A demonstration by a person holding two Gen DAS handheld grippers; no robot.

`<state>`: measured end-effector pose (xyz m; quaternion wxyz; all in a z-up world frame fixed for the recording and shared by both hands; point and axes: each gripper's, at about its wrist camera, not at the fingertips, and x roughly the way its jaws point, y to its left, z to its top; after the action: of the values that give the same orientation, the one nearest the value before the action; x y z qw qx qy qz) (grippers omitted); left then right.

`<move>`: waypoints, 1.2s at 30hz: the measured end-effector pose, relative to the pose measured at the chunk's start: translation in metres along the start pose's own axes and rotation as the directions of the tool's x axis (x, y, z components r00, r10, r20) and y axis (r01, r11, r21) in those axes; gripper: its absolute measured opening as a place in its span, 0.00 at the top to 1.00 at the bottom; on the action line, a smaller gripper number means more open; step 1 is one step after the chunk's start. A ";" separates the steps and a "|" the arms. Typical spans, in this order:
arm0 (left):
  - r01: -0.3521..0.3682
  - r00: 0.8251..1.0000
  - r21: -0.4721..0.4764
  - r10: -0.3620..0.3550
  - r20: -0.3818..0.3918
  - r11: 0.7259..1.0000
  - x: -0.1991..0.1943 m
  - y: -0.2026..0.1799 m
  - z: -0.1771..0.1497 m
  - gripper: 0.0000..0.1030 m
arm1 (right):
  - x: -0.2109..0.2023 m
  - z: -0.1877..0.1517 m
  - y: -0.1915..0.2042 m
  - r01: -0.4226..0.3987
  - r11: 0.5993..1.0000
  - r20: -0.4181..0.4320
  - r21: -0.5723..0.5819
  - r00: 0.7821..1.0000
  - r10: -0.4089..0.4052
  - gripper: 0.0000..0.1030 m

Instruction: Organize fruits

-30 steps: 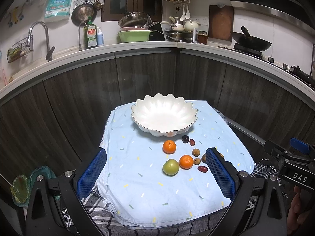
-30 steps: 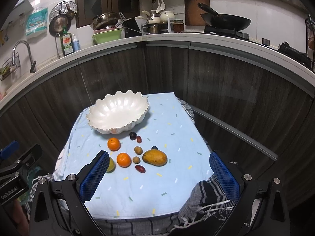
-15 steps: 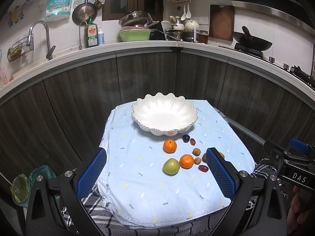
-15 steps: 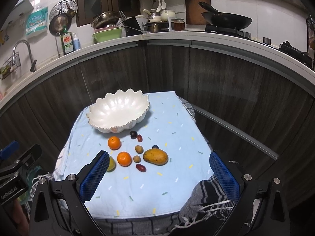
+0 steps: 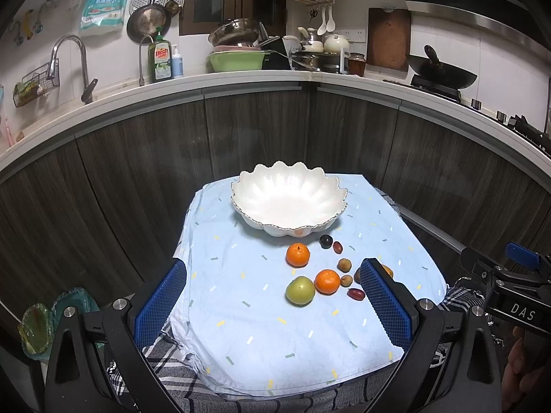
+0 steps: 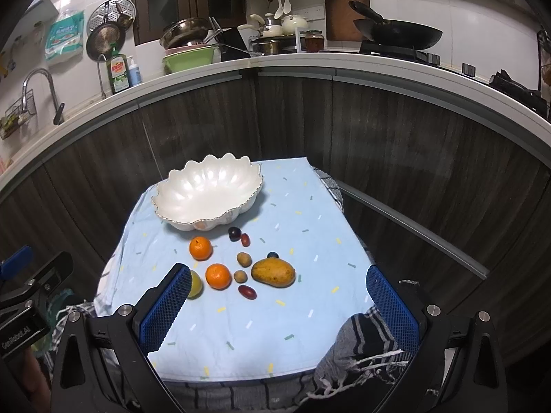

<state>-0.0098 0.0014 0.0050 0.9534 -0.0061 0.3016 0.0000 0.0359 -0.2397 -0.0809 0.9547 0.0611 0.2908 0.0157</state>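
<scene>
A white scalloped bowl stands empty at the far end of a small table with a light blue cloth. In front of it lie two oranges, a green apple, a yellow mango, and several small dark and brown fruits. My left gripper hangs open above the table's near half, its right finger hiding most of the mango. Also open, my right gripper hovers over the near right part; its left finger covers part of the apple.
Dark cabinet fronts curve round behind the table under a white counter with a sink tap, dish soap, pots and a wok. A checked cloth hangs under the blue one at the near edge. A green bag lies low left.
Both views have crept slightly closer to the table, and the fruits sit a touch lower in frame. Nothing on the table has moved; both grippers stay open.
</scene>
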 end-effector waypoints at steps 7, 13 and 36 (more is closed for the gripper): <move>0.000 1.000 0.000 0.000 0.000 1.000 0.000 0.001 0.000 0.01 | 0.000 0.000 -0.001 -0.001 1.000 0.001 0.000 1.000 0.001 0.00; 0.000 1.000 0.001 0.000 0.000 1.000 0.000 0.001 0.000 0.01 | 0.000 -0.001 0.000 -0.001 1.000 0.002 0.000 1.000 0.001 0.00; 0.011 1.000 0.058 -0.009 -0.023 0.998 0.027 -0.009 0.003 0.01 | 0.020 0.002 -0.001 -0.029 1.000 0.000 -0.013 1.000 0.029 0.00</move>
<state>0.0135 -0.0079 -0.0082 0.9497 0.0201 0.3124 -0.0136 0.0536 -0.2395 -0.0901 0.9548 0.0589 0.2897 0.0312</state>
